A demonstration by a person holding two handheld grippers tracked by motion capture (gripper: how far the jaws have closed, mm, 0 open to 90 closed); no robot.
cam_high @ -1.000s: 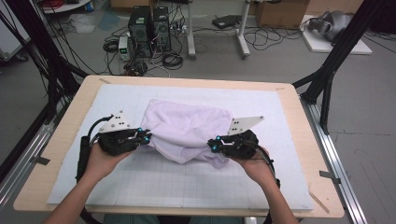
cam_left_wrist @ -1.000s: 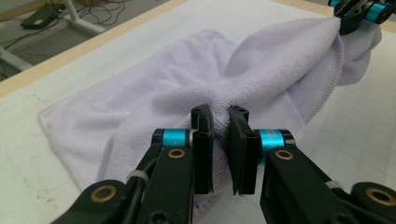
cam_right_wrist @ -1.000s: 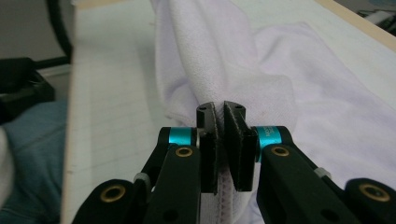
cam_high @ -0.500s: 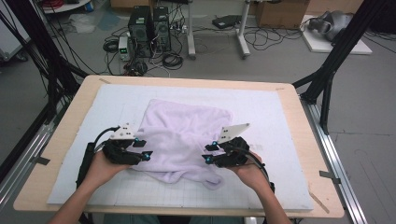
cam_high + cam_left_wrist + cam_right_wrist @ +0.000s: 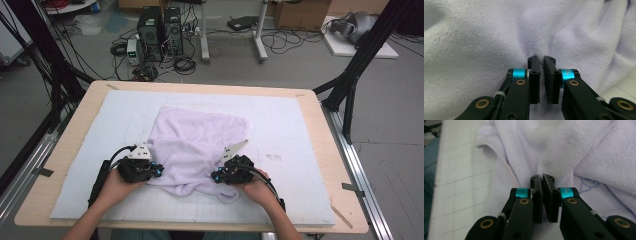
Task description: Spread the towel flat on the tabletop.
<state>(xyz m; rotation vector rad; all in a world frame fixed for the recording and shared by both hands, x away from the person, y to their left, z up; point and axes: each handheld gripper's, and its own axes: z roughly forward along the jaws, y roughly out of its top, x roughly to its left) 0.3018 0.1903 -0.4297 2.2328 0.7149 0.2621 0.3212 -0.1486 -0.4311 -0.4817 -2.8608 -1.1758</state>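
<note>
White matting (image 5: pixel 300 135) covers the table; the lilac towel (image 5: pixel 195 145) lies bunched ahead of both tools. Left gripper (image 5: pixel 541 65) and right gripper (image 5: pixel 542 182) each pinch a fold, jaws having just closed. Thin bites could slip when lifted.

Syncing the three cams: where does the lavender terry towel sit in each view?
High view: the lavender terry towel lies mid-mat, crumpled, between the left gripper and right gripper.
Left gripper view: towel covers nearly the whole picture; jaws shut, pinching a fold.
Right gripper view: towel spans centre and right; jaws shut on a fold.
Shared landmark: the white gridded mat, also at left in the right gripper view.
</note>
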